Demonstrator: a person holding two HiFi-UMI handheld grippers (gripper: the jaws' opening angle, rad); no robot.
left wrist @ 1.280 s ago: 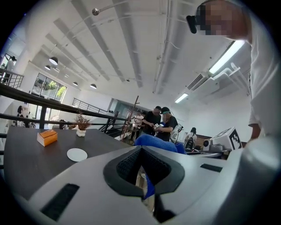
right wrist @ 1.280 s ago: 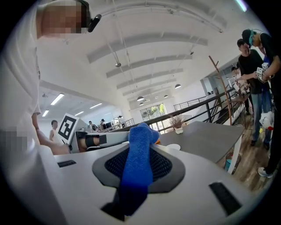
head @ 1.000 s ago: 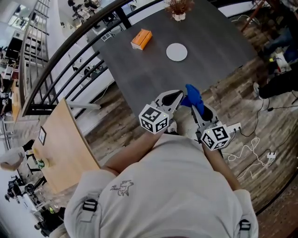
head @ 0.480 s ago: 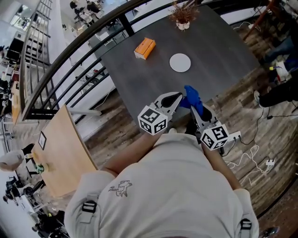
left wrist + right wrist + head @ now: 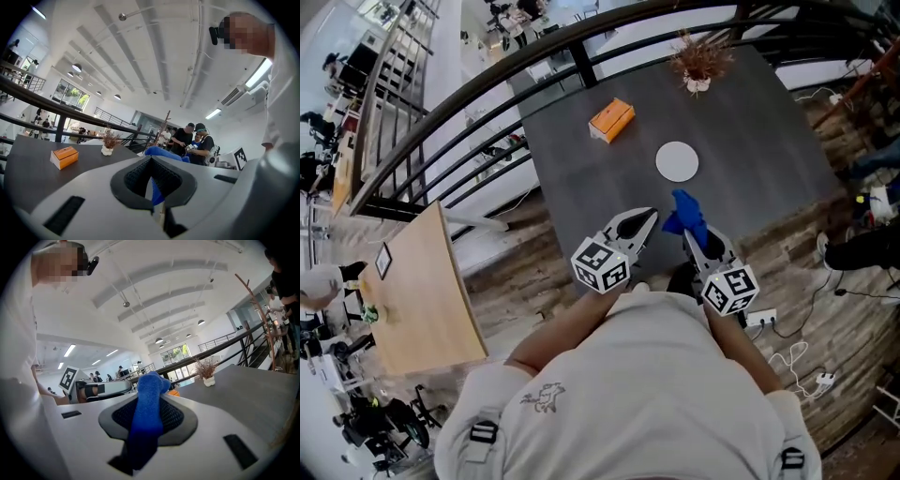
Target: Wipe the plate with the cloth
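Observation:
The white plate [image 5: 677, 161] lies empty in the middle of the dark grey table [image 5: 769, 141]. My right gripper [image 5: 685, 223] is shut on a blue cloth [image 5: 686, 209], which sticks up out of its jaws [image 5: 148, 408]; it hovers over the table's near edge, short of the plate. Close to its left, my left gripper [image 5: 650, 216] is shut with nothing in it. In the left gripper view the left gripper [image 5: 151, 161] has its jaws together, and the blue cloth [image 5: 164, 153] shows just beyond them. Both gripper views hide the plate behind the gripper bodies.
An orange box [image 5: 611, 119] lies on the table left of and beyond the plate. A small potted dry plant [image 5: 698, 67] stands at the far edge. A black railing [image 5: 487, 80] runs behind the table. A wooden board [image 5: 412, 291] is on the left; several people [image 5: 193, 140] stand in the background.
Both grippers have moved forward together from the table's near edge toward the plate. The cloth stays gripped in the right one, and the left one stays shut.

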